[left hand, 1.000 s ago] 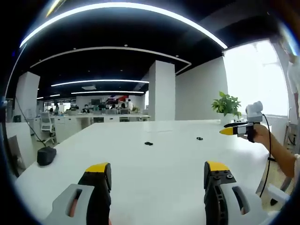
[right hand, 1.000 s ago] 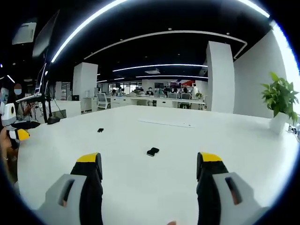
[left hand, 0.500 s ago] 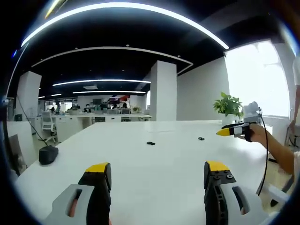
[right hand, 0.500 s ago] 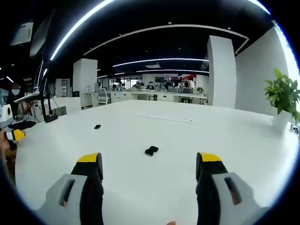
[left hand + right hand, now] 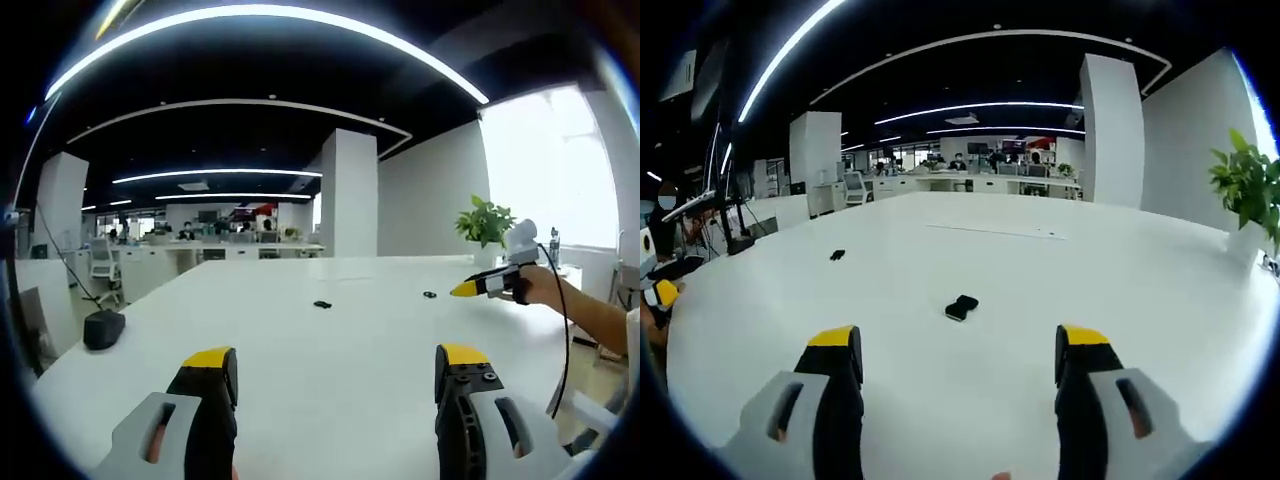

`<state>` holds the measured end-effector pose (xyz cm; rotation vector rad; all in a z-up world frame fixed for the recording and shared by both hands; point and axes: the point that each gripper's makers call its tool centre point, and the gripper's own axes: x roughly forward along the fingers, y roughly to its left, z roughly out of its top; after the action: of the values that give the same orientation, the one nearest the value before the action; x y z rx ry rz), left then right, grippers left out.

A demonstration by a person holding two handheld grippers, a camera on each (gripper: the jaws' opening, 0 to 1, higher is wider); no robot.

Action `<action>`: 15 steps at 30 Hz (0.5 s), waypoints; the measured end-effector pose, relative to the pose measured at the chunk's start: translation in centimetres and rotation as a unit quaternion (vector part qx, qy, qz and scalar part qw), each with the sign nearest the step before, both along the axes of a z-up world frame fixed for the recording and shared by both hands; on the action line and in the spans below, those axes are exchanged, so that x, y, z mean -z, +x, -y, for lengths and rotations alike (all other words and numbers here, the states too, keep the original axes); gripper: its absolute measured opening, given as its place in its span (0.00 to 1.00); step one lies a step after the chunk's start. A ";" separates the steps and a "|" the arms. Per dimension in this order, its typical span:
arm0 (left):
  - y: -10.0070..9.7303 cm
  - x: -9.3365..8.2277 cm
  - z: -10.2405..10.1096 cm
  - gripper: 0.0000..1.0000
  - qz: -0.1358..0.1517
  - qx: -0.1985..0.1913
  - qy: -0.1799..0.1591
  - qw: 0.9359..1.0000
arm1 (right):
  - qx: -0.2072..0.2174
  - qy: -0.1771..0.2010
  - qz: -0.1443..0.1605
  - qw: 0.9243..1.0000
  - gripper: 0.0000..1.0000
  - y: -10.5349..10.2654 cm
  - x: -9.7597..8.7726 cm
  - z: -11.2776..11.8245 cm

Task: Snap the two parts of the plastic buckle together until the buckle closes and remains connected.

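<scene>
Two small black buckle parts lie apart on a big white table (image 5: 330, 360). In the left gripper view one buckle part (image 5: 321, 304) is at mid-table and the other buckle part (image 5: 428, 294) further right. My left gripper (image 5: 333, 365) is open and empty, well short of them. The right gripper (image 5: 462, 291), held by a hand, comes in from the right near the second part. In the right gripper view the near buckle part (image 5: 961, 307) lies ahead of my open, empty right gripper (image 5: 957, 346), the other part (image 5: 837, 255) far left, and the left gripper (image 5: 662, 293) at the left edge.
A dark puck-shaped object (image 5: 100, 329) with a cable sits near the table's left edge. A potted plant (image 5: 484, 224) stands at the far right corner. A thin strip (image 5: 995, 231) lies on the table's far side. Office desks with people are beyond.
The right gripper has moved forward and lower over the table, so the near buckle part looks closer and bigger in its view. The left gripper has held still.
</scene>
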<state>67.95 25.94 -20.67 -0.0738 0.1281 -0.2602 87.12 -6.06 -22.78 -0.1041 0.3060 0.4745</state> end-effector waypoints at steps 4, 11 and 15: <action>0.1 0.1 0.0 0.82 -0.001 0.001 0.000 1.000 | -0.001 0.005 -0.004 1.000 0.78 0.3 0.3 -0.3; 0.0 0.0 0.0 0.82 0.001 0.001 0.000 1.000 | 0.008 0.008 -0.018 1.000 0.74 1.0 0.6 -0.5; 0.0 0.1 0.1 0.82 0.000 0.002 0.002 1.000 | 0.020 0.020 -0.025 0.999 0.72 1.5 0.9 -0.9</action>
<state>67.98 25.88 -20.75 -0.0701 0.1285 -0.2640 88.59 -5.17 -23.70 -0.0471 0.3464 0.4444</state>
